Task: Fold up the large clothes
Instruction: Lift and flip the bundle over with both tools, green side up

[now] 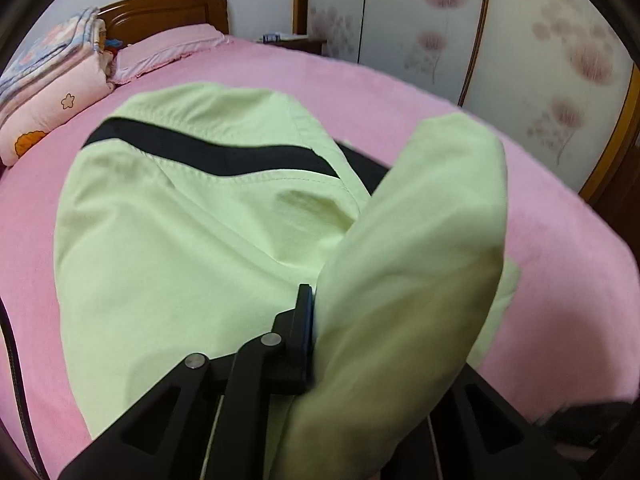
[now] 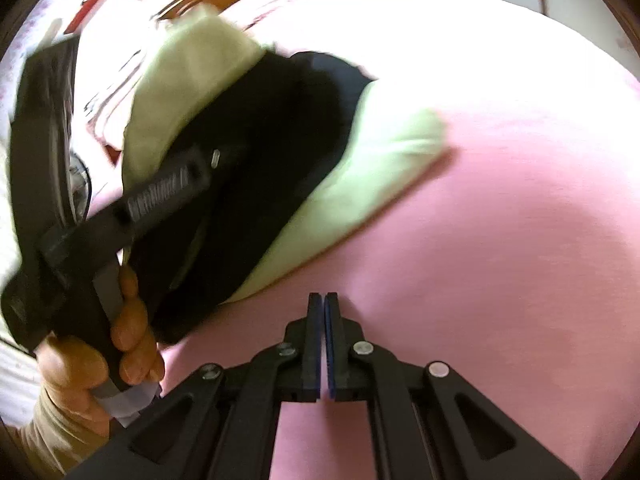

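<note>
Nearest the lens, the left claw (image 1: pixel 316 320) pinches a flap of the pale green garment (image 1: pixel 192 232), which rises toward the upper right of the frame. The rest lies flat on the pink bed (image 1: pixel 580 264), long axis running to the upper left. The right claw (image 2: pixel 324 344), pressed together and empty, hovers over bare sheet; the garment lies to its upper left, so the left hand (image 2: pixel 120 344) is nearer.

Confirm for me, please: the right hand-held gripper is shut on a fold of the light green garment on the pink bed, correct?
Not quite: the right wrist view shows the right hand-held gripper shut on nothing, above bare pink bed; the light green garment lies apart from it.
</note>
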{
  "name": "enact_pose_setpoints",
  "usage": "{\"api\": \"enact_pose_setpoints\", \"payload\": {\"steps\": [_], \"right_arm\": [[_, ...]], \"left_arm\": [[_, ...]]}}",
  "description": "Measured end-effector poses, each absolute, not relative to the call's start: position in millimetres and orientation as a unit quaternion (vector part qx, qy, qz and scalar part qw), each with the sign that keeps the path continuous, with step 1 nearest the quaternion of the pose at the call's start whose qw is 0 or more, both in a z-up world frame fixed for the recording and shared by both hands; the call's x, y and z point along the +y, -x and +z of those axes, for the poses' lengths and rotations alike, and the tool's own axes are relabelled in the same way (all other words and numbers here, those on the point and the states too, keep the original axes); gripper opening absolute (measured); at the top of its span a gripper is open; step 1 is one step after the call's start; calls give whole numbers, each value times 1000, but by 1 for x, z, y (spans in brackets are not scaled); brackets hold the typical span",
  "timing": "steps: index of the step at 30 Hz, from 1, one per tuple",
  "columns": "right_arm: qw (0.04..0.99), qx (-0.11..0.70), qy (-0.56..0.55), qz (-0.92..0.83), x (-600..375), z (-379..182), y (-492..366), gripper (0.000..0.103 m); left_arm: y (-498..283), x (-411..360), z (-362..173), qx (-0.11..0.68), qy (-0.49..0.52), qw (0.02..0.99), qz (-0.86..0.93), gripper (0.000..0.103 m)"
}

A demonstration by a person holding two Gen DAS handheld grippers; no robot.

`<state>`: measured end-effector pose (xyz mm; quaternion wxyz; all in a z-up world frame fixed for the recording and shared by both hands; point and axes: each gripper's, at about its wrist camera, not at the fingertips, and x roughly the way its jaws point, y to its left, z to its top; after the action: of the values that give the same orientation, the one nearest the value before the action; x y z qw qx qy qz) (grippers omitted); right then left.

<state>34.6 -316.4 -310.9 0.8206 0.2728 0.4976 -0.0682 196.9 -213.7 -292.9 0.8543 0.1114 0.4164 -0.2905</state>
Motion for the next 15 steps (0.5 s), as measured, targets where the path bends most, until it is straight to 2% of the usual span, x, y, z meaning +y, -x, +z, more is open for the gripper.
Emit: {"api": "enact_pose_setpoints", "payload": {"steps": [1,4,5,6,8,11,12,13,15], "right_arm": [[821,498,-268,-78,-322,-308,-35,2],[823,496,-257,-98,-334,-298,-40,2],[824,496,-257,-100,-337,-294,-42,2],[824,494,-258,-101,-342,-288,-45,2],[827,489,-254,-108,-350,-273,-50,2],[835,476,-253,-108,-362,-246,-62,9],[838,470,-257,-99,-367,-233,-68,22],[839,468,-261,-92,-372,-227,-72,41],[838,471,-267,-66,-373,-219,-82,59]], "left_arm": [[-197,-215,-294,420,-114,852,-292,13],[-196,-215,-289,426,-107,847,-301,27],[-207,-213,-289,431,-99,843,-305,41],[-207,-208,-285,438,-83,838,-316,60],[-198,-203,-266,439,-63,835,-326,77],[-183,-191,-241,435,-46,831,-344,80],[-178,-183,-231,434,-38,831,-346,81],[-178,-179,-223,432,-33,834,-342,81],[-183,-159,-208,429,-23,847,-313,82]]}}
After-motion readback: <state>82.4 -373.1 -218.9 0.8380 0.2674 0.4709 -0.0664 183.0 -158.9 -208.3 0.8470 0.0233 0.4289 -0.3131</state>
